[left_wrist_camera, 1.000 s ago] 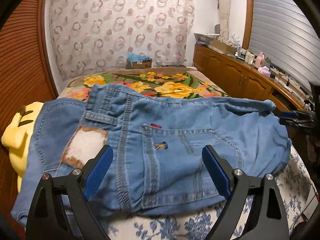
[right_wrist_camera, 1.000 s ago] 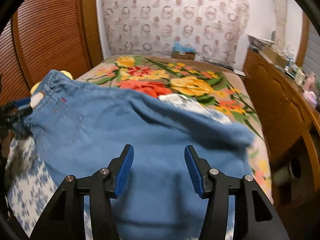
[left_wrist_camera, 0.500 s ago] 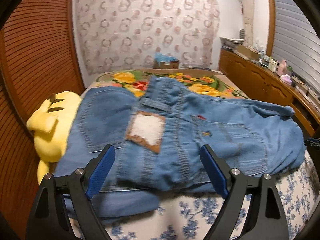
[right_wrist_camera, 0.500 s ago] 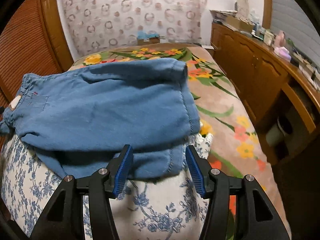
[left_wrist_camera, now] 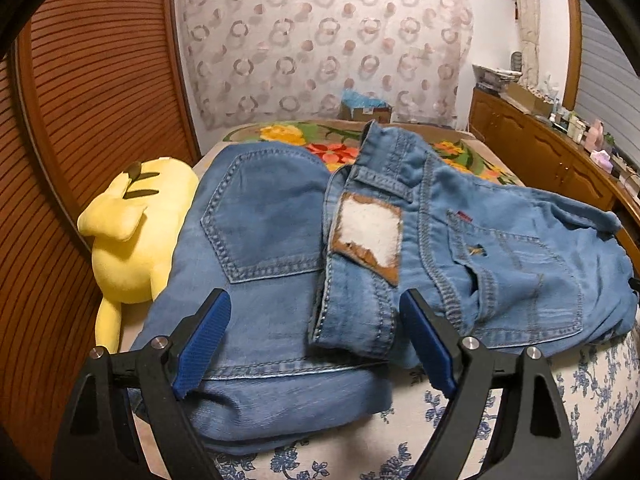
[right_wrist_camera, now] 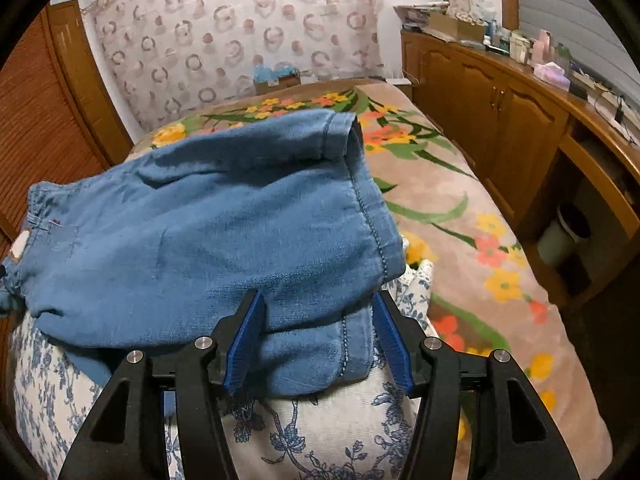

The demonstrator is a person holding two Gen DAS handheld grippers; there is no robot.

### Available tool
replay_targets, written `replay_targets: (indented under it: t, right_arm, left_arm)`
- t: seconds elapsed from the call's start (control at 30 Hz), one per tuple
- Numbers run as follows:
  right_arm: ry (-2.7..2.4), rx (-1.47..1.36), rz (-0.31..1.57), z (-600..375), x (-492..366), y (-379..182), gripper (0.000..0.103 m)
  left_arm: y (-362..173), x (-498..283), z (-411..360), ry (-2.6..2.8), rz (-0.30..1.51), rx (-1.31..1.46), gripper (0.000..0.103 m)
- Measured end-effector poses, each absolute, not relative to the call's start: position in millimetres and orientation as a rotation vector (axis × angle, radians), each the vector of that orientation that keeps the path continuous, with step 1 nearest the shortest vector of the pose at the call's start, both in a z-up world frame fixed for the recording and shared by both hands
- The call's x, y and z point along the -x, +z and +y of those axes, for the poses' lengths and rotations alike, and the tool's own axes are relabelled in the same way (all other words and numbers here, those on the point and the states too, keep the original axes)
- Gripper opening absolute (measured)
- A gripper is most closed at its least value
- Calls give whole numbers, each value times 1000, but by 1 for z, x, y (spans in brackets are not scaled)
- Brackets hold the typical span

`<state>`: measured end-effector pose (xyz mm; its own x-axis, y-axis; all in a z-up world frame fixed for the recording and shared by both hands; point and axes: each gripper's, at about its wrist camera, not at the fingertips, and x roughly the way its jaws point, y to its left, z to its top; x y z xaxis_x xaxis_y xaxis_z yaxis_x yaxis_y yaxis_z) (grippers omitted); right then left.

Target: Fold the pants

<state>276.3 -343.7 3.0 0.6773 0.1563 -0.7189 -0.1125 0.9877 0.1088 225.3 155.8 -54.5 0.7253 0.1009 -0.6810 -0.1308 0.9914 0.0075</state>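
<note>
Blue denim pants (left_wrist_camera: 400, 264) lie folded on a blue-flowered white cushion (left_wrist_camera: 580, 392). The left wrist view shows the waistband end with a worn leather patch (left_wrist_camera: 370, 236) and back pockets. My left gripper (left_wrist_camera: 316, 344) is open and empty, its fingers wide apart just above the waistband's near edge. The right wrist view shows the leg end of the pants (right_wrist_camera: 224, 232) with the hems. My right gripper (right_wrist_camera: 316, 344) is open, its blue pads on either side of the lower leg hem (right_wrist_camera: 320, 360), not closed on it.
A yellow plush toy (left_wrist_camera: 136, 232) lies left of the pants against a slatted wooden door (left_wrist_camera: 80, 120). A floral blanket (right_wrist_camera: 460, 216) covers the bed beyond. Wooden cabinets (right_wrist_camera: 512, 128) with clutter on top run along the right side.
Both grippers have pulled back from the pants toward the near edge. The left view has swung left onto the waistband and the plush toy. The right gripper has dropped to the lower hem.
</note>
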Motion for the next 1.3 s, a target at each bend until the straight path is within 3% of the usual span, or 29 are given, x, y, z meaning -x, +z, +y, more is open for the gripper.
replay_targets:
  t: [0.27, 0.43, 0.53, 0.57, 0.67, 0.7, 0.87, 1.3]
  right_arm:
    - [175, 23, 800, -334, -269, 5, 58]
    - [180, 50, 789, -339, -268, 5, 52]
    - [173, 68, 779, -342, -265, 4, 40]
    - [173, 66, 775, -344, -264, 5, 36]
    - [189, 60, 769, -347, -262, 5, 25]
    - [200, 57, 769, -348, -261, 5, 21]
    - [233, 39, 768, -355, -261, 2, 14]
    - [237, 50, 671, -374, -248, 20, 12]
  left_arm:
    - [-62, -233, 157, 128, 770, 44, 84]
    - [-65, -239, 151, 87, 779, 52, 59]
    - [-65, -239, 147, 57, 776, 62, 41]
    - [-63, -237, 144, 56, 766, 60, 41]
    - [-53, -231, 141, 50, 724, 60, 23]
    - [-49, -230, 140, 51, 713, 60, 8]
    - [-36, -225, 132, 35, 699, 29, 4]
    - [-14, -201, 130, 61, 637, 16, 3]
